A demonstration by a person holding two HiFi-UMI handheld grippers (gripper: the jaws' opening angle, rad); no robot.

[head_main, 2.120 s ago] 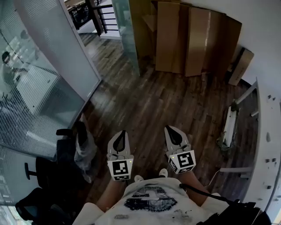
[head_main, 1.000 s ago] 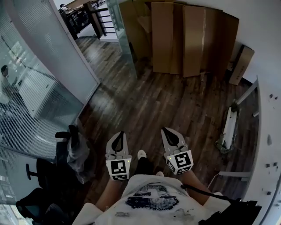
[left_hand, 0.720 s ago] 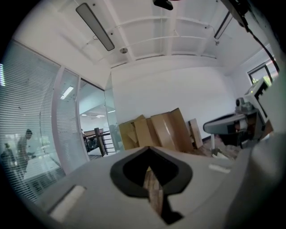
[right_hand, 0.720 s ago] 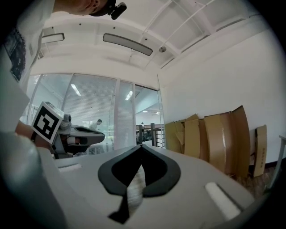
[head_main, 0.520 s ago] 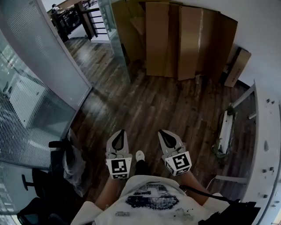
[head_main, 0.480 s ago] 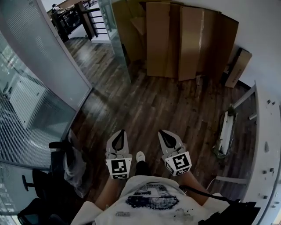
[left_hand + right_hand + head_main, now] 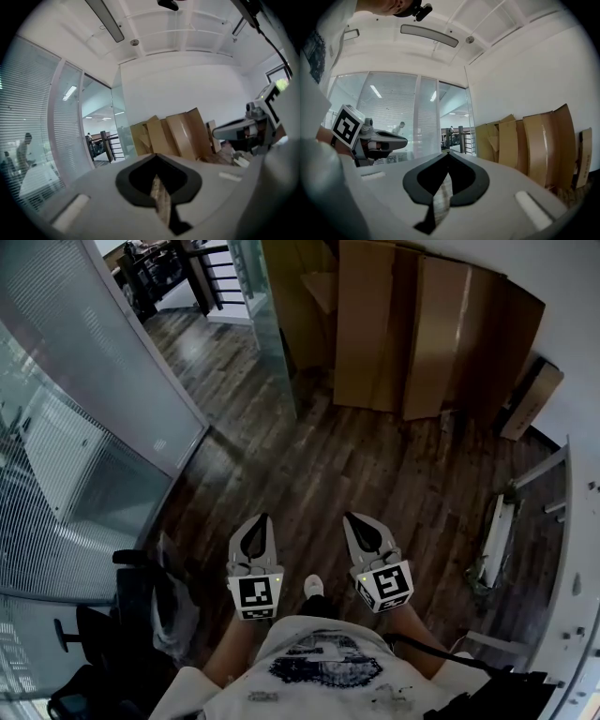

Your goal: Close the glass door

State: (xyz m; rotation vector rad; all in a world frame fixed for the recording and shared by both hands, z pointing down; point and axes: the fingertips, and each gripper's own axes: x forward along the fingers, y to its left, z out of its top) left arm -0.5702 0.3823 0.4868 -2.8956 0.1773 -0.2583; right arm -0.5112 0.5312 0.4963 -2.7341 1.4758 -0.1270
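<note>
Downward view onto a dark wooden floor [image 7: 309, 456].

- **Top centre:** glass door [image 7: 274, 334], a clear pane seen almost edge-on. Stands away from the frosted glass partition [image 7: 103, 352] at left, with an open gap and a dark railing [image 7: 202, 268] between.
- **Right of the door:** flattened cardboard sheets [image 7: 422, 329], leaning on the white wall.
- **Lower left:** black office chair [image 7: 127, 615], close beside the partition.
- **Right edge:** white desk [image 7: 581, 521].
- **Bottom centre:** left gripper [image 7: 260, 519] and right gripper [image 7: 351, 517], side by side and apart from each other. Both pointing up the frame toward the door, well short of it, touching nothing.
- **Left jaws:** pressed fully together, tips meeting, nothing between them.
- **Right jaws:** likewise closed tip to tip and empty.
- **Below the grippers:** the person's printed shirt [image 7: 319, 667], and one white shoe [image 7: 313, 586] on the floor between the two grippers.
</note>
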